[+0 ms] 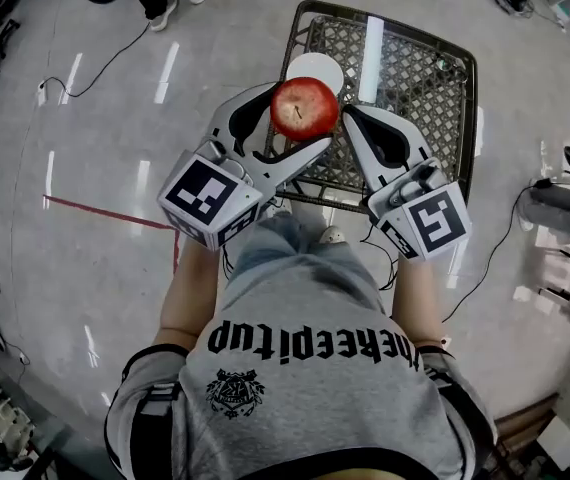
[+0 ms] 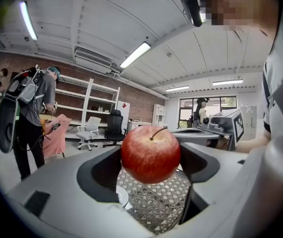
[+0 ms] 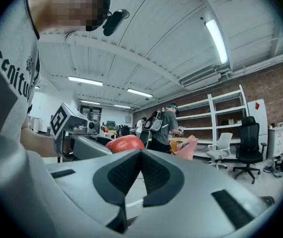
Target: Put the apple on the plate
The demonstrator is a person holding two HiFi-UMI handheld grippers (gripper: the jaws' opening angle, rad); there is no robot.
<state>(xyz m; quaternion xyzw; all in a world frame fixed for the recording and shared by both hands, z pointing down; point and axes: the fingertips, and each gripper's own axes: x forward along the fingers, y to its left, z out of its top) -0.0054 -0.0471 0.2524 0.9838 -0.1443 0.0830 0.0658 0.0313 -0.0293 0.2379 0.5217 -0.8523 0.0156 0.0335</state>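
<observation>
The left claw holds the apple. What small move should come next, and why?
Probably lower the left claw forward toward the white plate: the apple is clamped in it, held above the mesh table, and the plate lies just beyond it.

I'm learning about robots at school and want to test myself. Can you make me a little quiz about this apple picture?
1. Pick one: which gripper holds the apple? A the left one, B the right one, C neither.
2. True or false: the apple already lies on the plate.
3. Fill in: the right gripper is empty and its jaws are ____.

Key
1. A. The left gripper is shut on the apple.
2. False. The apple is held up in the air, off the white plate.
3. shut
</observation>
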